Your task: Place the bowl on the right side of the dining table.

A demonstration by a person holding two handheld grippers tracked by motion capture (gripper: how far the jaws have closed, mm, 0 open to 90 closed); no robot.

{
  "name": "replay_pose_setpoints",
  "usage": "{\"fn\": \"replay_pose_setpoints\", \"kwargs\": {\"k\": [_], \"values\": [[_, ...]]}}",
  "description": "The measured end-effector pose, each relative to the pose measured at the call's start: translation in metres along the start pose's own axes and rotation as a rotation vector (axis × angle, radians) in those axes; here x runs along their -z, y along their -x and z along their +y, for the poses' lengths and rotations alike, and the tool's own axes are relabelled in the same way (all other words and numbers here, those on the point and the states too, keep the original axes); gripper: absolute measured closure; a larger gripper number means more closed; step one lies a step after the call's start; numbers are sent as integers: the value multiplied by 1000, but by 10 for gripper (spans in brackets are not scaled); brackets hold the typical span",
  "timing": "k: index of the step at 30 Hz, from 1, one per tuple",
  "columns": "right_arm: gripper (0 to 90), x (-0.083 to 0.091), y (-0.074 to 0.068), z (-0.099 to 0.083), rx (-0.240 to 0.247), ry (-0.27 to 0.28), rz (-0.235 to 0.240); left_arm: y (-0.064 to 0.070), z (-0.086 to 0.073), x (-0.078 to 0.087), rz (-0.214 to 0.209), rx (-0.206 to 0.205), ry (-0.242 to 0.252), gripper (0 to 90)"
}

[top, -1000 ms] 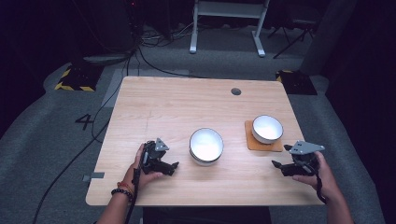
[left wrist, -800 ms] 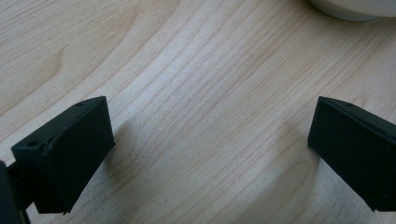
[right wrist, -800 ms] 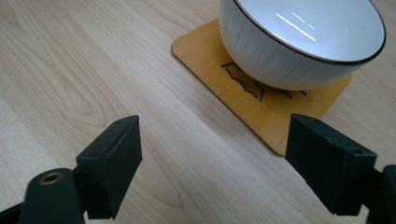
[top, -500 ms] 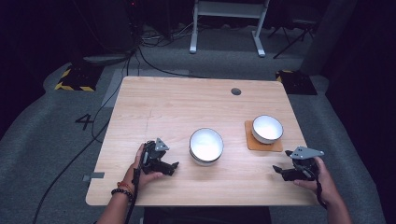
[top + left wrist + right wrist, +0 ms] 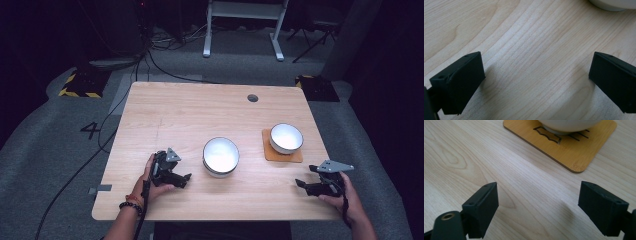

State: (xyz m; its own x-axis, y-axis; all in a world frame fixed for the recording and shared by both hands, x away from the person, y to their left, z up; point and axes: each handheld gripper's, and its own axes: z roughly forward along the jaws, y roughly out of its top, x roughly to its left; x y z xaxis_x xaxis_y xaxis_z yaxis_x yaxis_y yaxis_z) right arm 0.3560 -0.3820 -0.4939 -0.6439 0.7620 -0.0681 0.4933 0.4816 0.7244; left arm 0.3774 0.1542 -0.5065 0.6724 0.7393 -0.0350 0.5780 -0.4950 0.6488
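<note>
Grippers both low over the wooden table (image 5: 200, 112), jaws spread wide, nothing between them. Left gripper (image 5: 186, 178) sits at the near-left, just beside the large white bowl (image 5: 221, 155), not touching it; the left gripper view shows bare wood between its jaws and the bowl's edge at top right. Right gripper (image 5: 300, 183) is near the front right edge, apart from the small white bowl (image 5: 286, 138), which stands on a square wooden coaster (image 5: 270, 153). Right gripper view shows coaster and bowl base ahead of the jaws, bare wood in the gap. Large bowl sits mid-table, directly on the wood.
</note>
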Motion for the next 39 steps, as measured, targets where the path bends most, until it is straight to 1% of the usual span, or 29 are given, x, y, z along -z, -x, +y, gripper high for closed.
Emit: {"fn": "replay_pose_setpoints", "kwargs": {"k": [1, 3, 4, 9, 11, 13, 15, 24, 26, 27, 39], "values": [[165, 0, 0, -1, -1, 2, -5, 0, 0, 0, 0, 1, 1, 2], [165, -1, 2, -3, -10, 9, 1, 0, 0, 0, 0, 1, 0, 2], [165, -1, 2, -3, -23, 6, 2, 0, 0, 0, 0, 1, 1, 2], [164, -2, 5, -9, -33, 0, -4, 0, 0, 0, -1, 0, 0, 2], [153, -2, 7, -11, -58, -1, 3, 0, 0, 0, -1, 0, 0, 2], [155, -2, 9, -14, -72, 14, 7, 0, 0, 0, -1, 0, 0, 2], [152, -2, 9, -14, -65, 11, 5, 0, 0, 0, -1, 0, 0, 2], [148, -2, 9, -14, -64, 12, 6, 0, 0, 0, 4, 0, -1, 2], [148, -2, 9, -14, -64, 12, 7, 0, 0, 1, 11, -4, -2, 3], [148, -2, 9, -14, -64, 12, 7, 0, 0, 1, 26, -7, 4, 4], [149, -3, 9, -13, -66, 11, 6, 0, 0, 1, 21, -7, 1, 4]]}}
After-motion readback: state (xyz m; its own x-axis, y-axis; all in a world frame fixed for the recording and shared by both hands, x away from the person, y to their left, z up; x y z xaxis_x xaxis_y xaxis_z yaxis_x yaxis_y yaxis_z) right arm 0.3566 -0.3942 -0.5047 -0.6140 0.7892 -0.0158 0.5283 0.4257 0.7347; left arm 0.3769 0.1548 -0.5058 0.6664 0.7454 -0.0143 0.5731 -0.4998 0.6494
